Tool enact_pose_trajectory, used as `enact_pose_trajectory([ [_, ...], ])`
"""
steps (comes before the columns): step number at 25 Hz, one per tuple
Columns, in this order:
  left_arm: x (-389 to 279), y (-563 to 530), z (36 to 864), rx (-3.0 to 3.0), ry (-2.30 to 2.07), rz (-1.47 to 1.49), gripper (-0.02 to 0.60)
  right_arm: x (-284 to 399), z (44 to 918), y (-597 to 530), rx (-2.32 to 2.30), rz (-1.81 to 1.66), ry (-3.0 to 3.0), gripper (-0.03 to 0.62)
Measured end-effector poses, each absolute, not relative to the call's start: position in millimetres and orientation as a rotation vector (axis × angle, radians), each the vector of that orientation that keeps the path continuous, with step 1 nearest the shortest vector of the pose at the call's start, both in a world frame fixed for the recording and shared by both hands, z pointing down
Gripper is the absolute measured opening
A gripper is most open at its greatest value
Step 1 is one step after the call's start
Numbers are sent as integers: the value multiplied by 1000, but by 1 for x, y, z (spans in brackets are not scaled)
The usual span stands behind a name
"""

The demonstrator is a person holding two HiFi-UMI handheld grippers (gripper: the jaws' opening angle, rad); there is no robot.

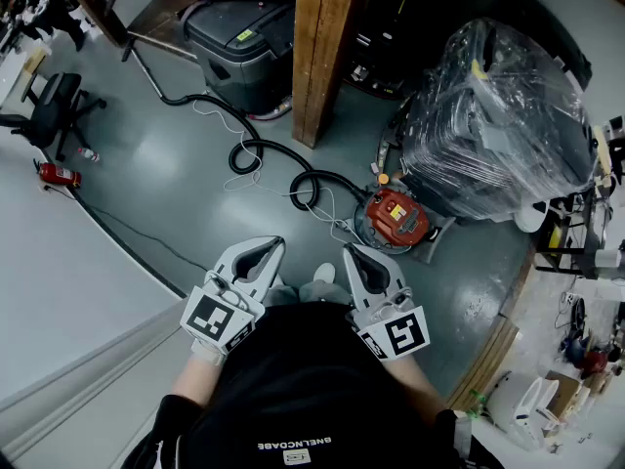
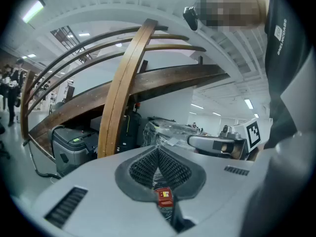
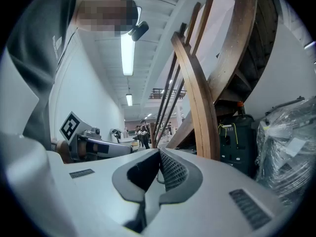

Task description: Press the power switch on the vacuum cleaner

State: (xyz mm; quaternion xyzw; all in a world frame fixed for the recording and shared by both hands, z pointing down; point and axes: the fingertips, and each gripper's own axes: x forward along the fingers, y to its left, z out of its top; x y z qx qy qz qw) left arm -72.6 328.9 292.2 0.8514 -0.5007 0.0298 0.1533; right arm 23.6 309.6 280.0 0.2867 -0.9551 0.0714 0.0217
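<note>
The vacuum cleaner point(image 1: 395, 215), a round red canister, sits on the floor point(image 1: 186, 184) ahead of the person and a little to the right, just in front of a plastic-wrapped bundle point(image 1: 498, 115) and near the foot of a wooden post point(image 1: 322, 57). Its black hose point(image 1: 314, 173) loops away to the left, so the body faces the person with its top exposed, which suits a press from above. The left tool point(image 1: 262, 252) and the right tool point(image 1: 354, 257) are both held high against the chest, side by side and well above the canister. This looks like a carrying or approach posture, not a working one. Each has its jaws brought together at the tips and holds nothing. That makes sense here, since a switch wants a blunt, closed tip to push with, not a grasp. The left one points roughly at the vacuum cleaner, which shows small and red through the hollow below its closed tips. The power switch cannot be picked out at this range. The pale label patch on the red lid may be near it. Pressing it likely calls for crouching or stepping closer first, probably with the right tool, which is on the nearer side.
</note>
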Motion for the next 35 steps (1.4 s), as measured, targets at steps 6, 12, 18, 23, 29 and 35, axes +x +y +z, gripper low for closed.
enact_pose_trajectory([
  [6, -46, 310, 291, 2455, -1451, 95, 14, 45, 286, 288, 884, 263, -2953, 25],
  [12, -16, 288, 290, 2468, -1437, 113, 14, 70, 286, 267, 880, 284, -2969, 25],
  [18, 14, 267, 298, 2452, -1454, 148, 14, 115, 294, 239, 933, 263, -2939, 25],
  [23, 24, 251, 305, 2432, -1449, 167, 14, 134, 303, 216, 955, 283, -2916, 25],
  [29, -2, 215, 315, 2413, -1425, 153, 14, 113, 311, 182, 970, 318, -2887, 25],
  [35, -54, 149, 328, 2422, -1339, 142, 14, 57, 319, 128, 1006, 343, -2834, 25],
])
